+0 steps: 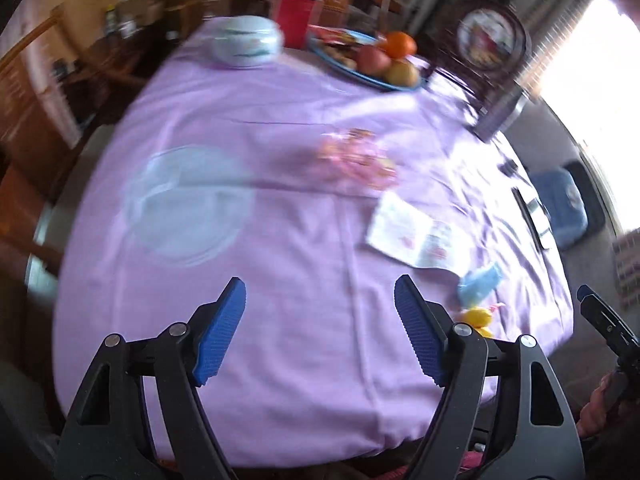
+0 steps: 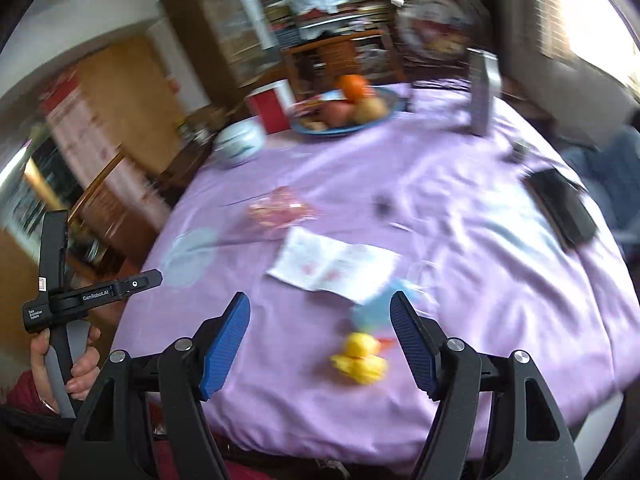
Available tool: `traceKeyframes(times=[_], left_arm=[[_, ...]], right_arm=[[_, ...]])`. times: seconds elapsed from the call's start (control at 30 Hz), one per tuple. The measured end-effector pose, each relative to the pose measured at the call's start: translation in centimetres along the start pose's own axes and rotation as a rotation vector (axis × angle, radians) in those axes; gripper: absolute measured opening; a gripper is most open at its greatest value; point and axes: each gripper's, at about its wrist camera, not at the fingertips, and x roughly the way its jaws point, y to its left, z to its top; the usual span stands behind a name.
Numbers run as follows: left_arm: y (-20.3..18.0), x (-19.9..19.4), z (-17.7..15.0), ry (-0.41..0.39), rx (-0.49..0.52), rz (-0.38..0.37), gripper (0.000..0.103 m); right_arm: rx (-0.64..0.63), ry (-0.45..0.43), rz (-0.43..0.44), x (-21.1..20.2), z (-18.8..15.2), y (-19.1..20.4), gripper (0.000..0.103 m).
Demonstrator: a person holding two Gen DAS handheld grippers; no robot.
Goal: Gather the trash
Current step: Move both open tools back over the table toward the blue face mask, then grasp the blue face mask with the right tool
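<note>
On the purple tablecloth [image 1: 280,240] lie a crumpled pink wrapper [image 1: 356,158] [image 2: 280,208], a white printed paper [image 1: 416,236] [image 2: 336,268], a blue crumpled scrap [image 1: 480,282] [image 2: 370,314] and a yellow duck-like item [image 1: 478,318] [image 2: 360,358]. My left gripper [image 1: 320,332] is open and empty above the near part of the table. My right gripper [image 2: 320,338] is open and empty, with the yellow item and the blue scrap just ahead between its fingers. A clear glass plate [image 1: 188,204] [image 2: 190,254] lies to the left.
At the far side stand a white bowl [image 1: 246,40], a red cup [image 1: 296,16], a blue plate of fruit [image 1: 372,60] and a framed clock [image 1: 492,40]. A black phone [image 2: 564,208] lies at the right edge. Wooden chairs and cabinets surround the table.
</note>
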Motion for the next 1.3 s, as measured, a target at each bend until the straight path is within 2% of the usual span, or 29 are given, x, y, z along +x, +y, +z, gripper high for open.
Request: traceKeyframes(times=[0.13, 0.23, 0.4, 0.57, 0.7, 0.83, 0.9, 0.93, 0.97, 1.07, 1.3], left_arm=[[-3.2, 1.4, 0.8, 0.022, 0.060, -0.020, 0.075], [-3.8, 1.6, 0.9, 0.031, 0.075, -0.009, 0.075], [-2.6, 1.2, 0.6, 0.044, 0.038, 0.048, 0.075], [-0.3, -0.1, 0.1, 0.038, -0.038, 0.121, 0.075], [0.6, -0.9, -0.4, 0.038, -0.075, 0.166, 0.075], [1.0, -1.4, -0.9, 0.040, -0.100, 0.196, 0.075], [0.9, -1.4, -1.0, 0.044, -0.102, 0.200, 0.075], [0.8, -1.3, -1.0, 0.046, -0.101, 0.200, 0.075], [0.6, -1.2, -1.0, 0.047, -0.100, 0.199, 0.075], [-0.3, -0.3, -0.7, 0.056, -0.089, 0.174, 0.075], [-4.8, 3.6, 0.9, 0.100, 0.011, 0.060, 0.075]], right_arm=[[0.061, 0.036, -0.031, 0.8, -0.7, -3.1, 0.072], [0.109, 0.090, -0.024, 2.6, -1.2, -4.9, 0.072], [0.146, 0.156, 0.030, 5.7, -1.2, -5.3, 0.072], [0.103, 0.204, 0.063, 9.2, -0.6, -4.5, 0.072], [0.086, 0.252, 0.074, 11.8, -0.4, -4.0, 0.067], [0.096, 0.305, 0.084, 14.2, -0.3, -4.3, 0.057], [0.091, 0.307, 0.099, 14.6, -0.1, -4.2, 0.036], [0.084, 0.304, 0.107, 14.6, 0.0, -4.1, 0.020], [0.077, 0.297, 0.116, 14.4, 0.2, -4.1, 0.014], [0.055, 0.255, 0.125, 13.2, 0.8, -4.0, 0.009], [0.049, 0.161, 0.077, 8.6, 2.1, -5.7, 0.009]])
